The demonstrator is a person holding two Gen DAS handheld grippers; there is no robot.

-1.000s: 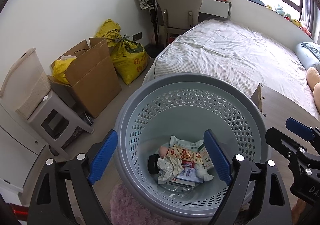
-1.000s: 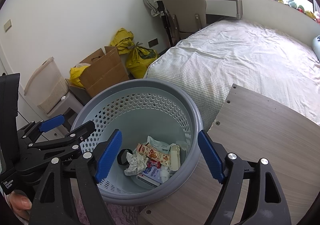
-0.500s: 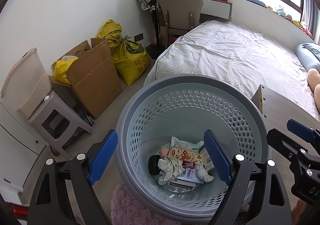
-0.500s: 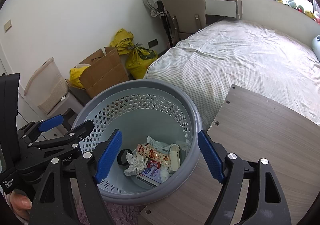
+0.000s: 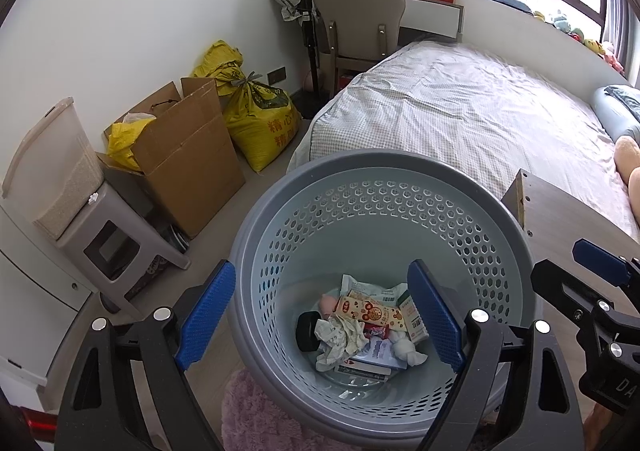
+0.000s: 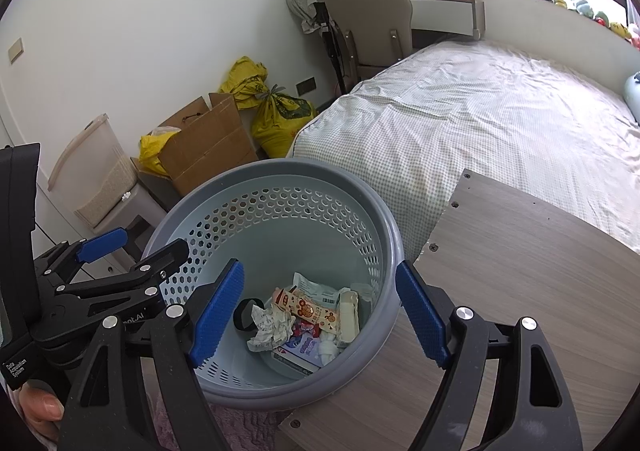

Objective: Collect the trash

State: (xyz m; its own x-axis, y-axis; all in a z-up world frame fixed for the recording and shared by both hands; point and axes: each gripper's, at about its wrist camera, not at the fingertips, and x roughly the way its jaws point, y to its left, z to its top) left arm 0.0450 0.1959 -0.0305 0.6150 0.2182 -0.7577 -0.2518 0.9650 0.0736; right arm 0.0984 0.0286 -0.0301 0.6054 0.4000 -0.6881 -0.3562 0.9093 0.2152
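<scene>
I hold both claws over the grey perforated basket (image 5: 384,187), each spread wide and carrying nothing. The left claw (image 5: 320,315) looks almost straight down into it: one blue pad sits outside the near-left wall, the other hangs inside above the pile. The right claw (image 6: 320,311) comes in from the side of the wooden surface (image 6: 520,251), its pads framing the basket's near rim; in that view the left claw (image 6: 136,247) shows at the basket's left rim.

The trash (image 5: 360,327) lies heaped on the basket floor, directly below and slightly ahead of both claws: a crumpled paper ball (image 5: 340,335), a printed snack wrapper (image 5: 370,311) lying with its long axis left to right, a small carton (image 5: 412,317) against the right side, a dark round piece (image 5: 306,331) at the left, and a flat box underneath. The same heap (image 6: 304,315) reads clearly from the right camera.

The basket stands just off the left edge of the surface, its rim against the board's corner, with a pink rug (image 5: 256,411) beneath. That part of the surface in view carries no loose litter. I judge the collecting largely finished; neither claw is clearly nearer to any remaining piece, since none shows outside the basket.
</scene>
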